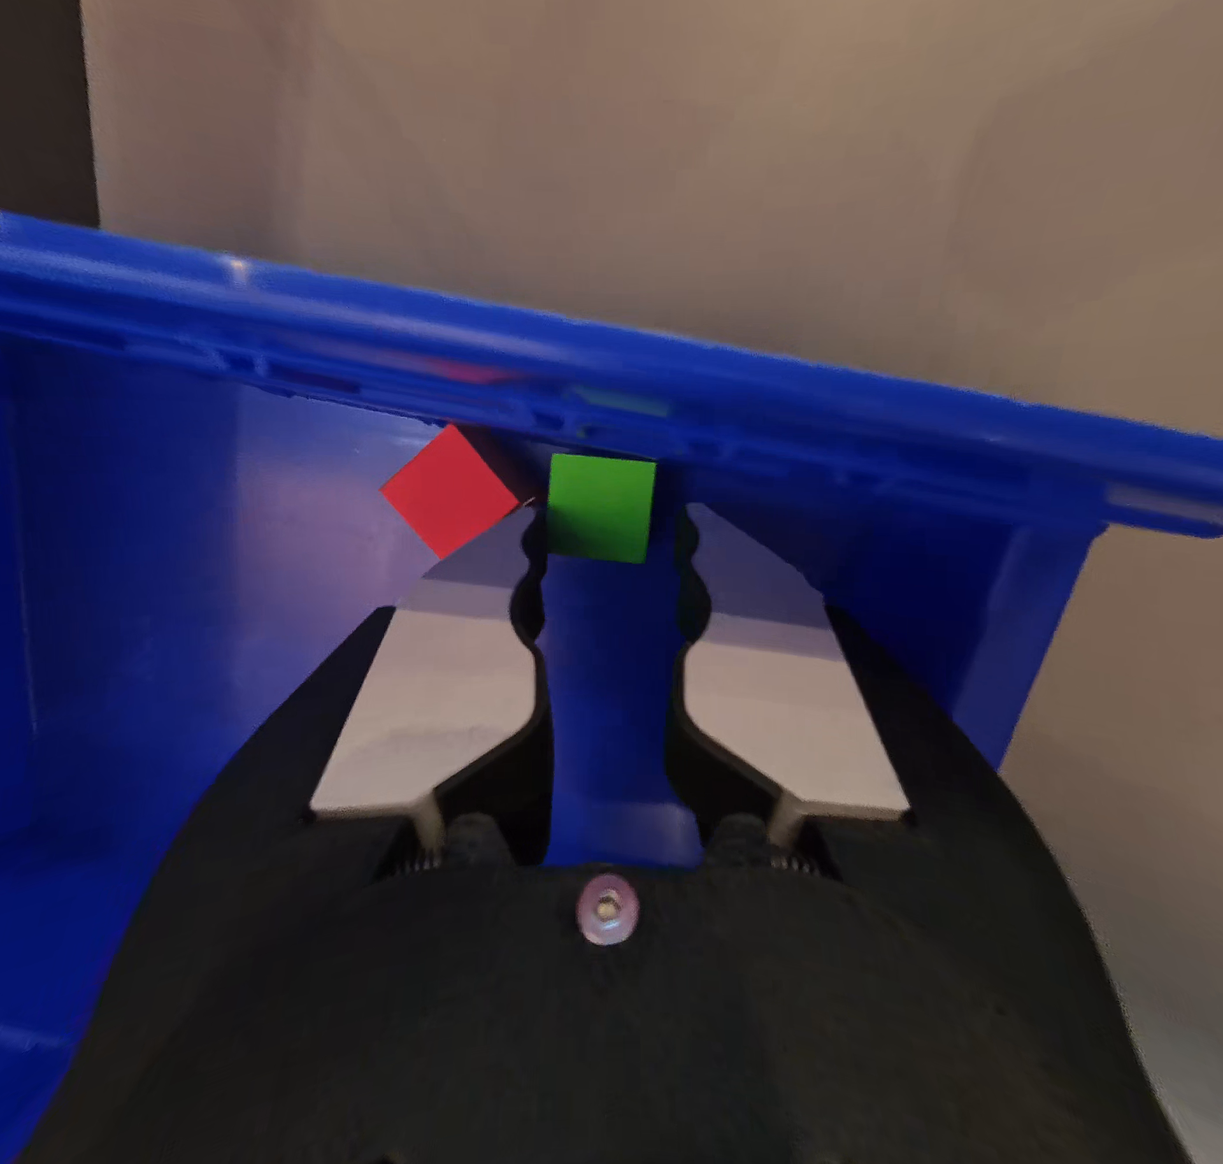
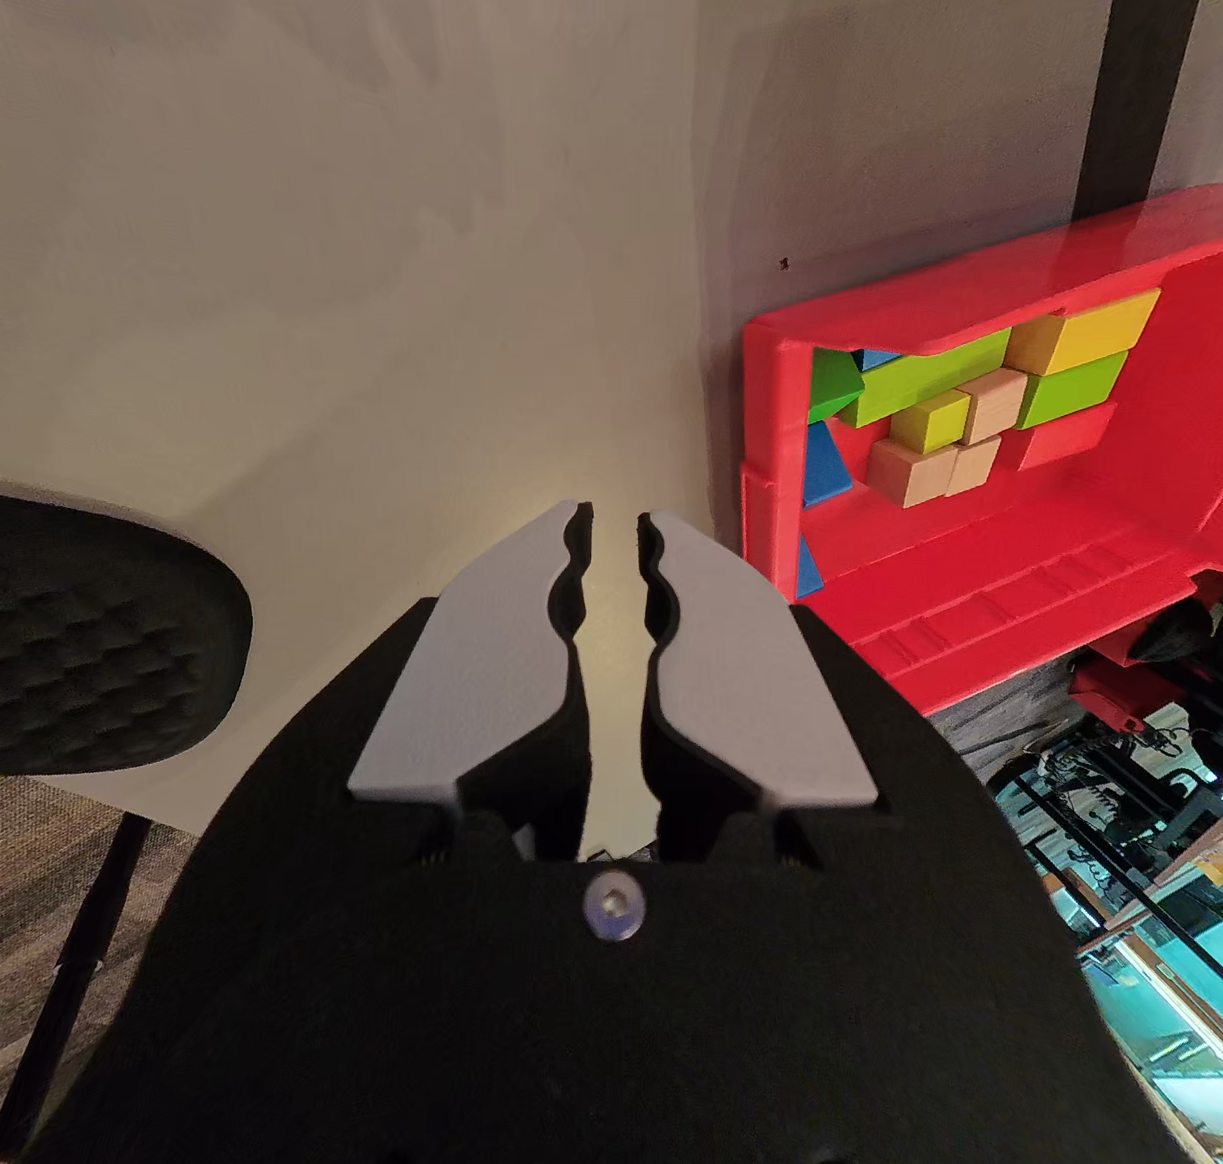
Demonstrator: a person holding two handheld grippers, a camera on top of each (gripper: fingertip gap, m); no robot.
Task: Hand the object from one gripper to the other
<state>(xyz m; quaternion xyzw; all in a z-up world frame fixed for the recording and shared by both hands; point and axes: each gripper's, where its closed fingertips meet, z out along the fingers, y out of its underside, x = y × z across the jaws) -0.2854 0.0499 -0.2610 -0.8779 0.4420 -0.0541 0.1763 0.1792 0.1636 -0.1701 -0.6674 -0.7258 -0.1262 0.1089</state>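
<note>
In the left wrist view, a green cube lies against the far wall of a blue bin. A red cube lies turned cornerwise just left of it. My left gripper reaches into the bin with the green cube between its fingertips. The left pad is at the cube's edge, but a gap shows between the right pad and the cube, so it is open. My right gripper is slightly open and empty, in front of a pale surface. Neither view shows the other gripper.
A red bin at the right of the right wrist view holds several wooden blocks in green, yellow, blue, red and plain wood. A black padded chair seat is at the left. A dark post stands behind the red bin.
</note>
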